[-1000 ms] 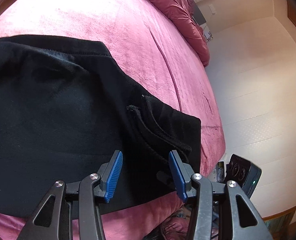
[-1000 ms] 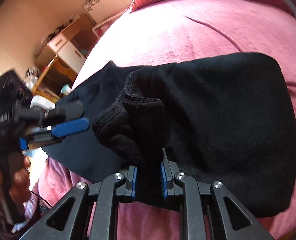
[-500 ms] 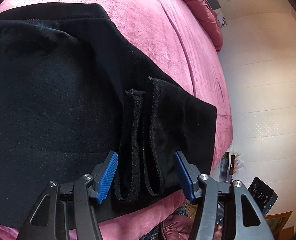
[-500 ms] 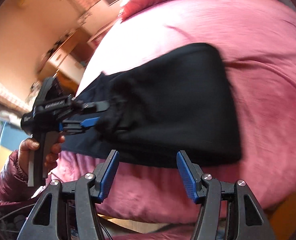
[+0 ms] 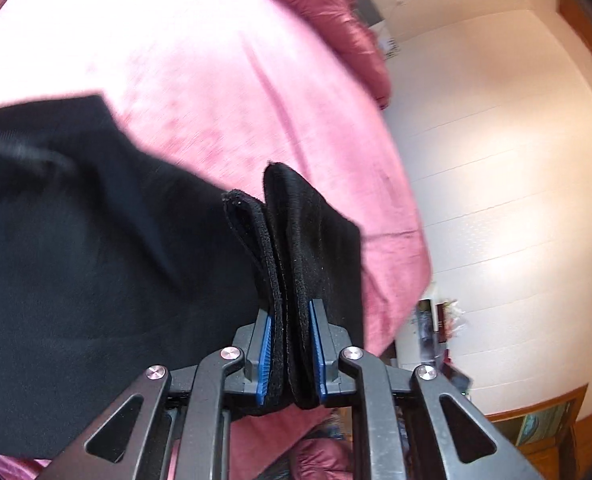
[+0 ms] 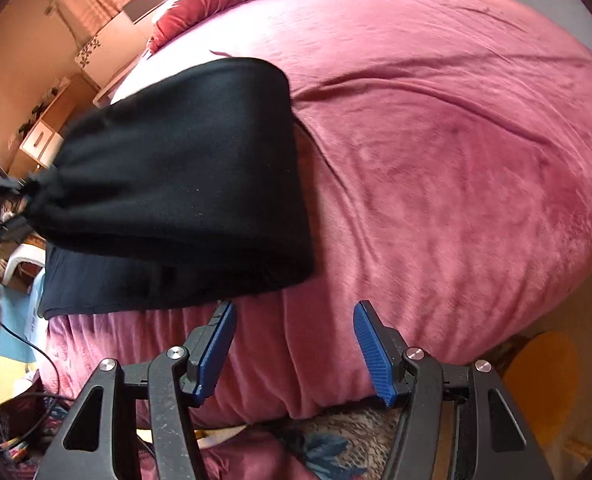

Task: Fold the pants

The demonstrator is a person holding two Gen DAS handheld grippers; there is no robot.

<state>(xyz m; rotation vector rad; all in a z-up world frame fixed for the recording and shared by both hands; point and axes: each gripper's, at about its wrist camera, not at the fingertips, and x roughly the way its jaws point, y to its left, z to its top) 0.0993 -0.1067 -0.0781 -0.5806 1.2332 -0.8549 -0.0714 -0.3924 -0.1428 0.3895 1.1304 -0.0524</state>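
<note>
**Left claw clamps the cuffs as right claw lets go**

From my remote seat, the black fleece pants [image 5: 96,272] lie folded on the pink plush bed cover [image 6: 436,160], near the bed's front edge. A crumpled maroon duvet [image 5: 336,20] lies at the head of the bed, a wooden bedside cabinet [image 6: 44,136] stands off to the side, and an orange stool [image 6: 544,384] sits beyond the foot. My left claw [image 5: 290,354], spread half a second ago, now pinches the bunched cuff layers, lifting them. My right claw [image 6: 294,354], which gripped cloth a second ago, hangs spread just short of the pants, touching nothing.
</note>
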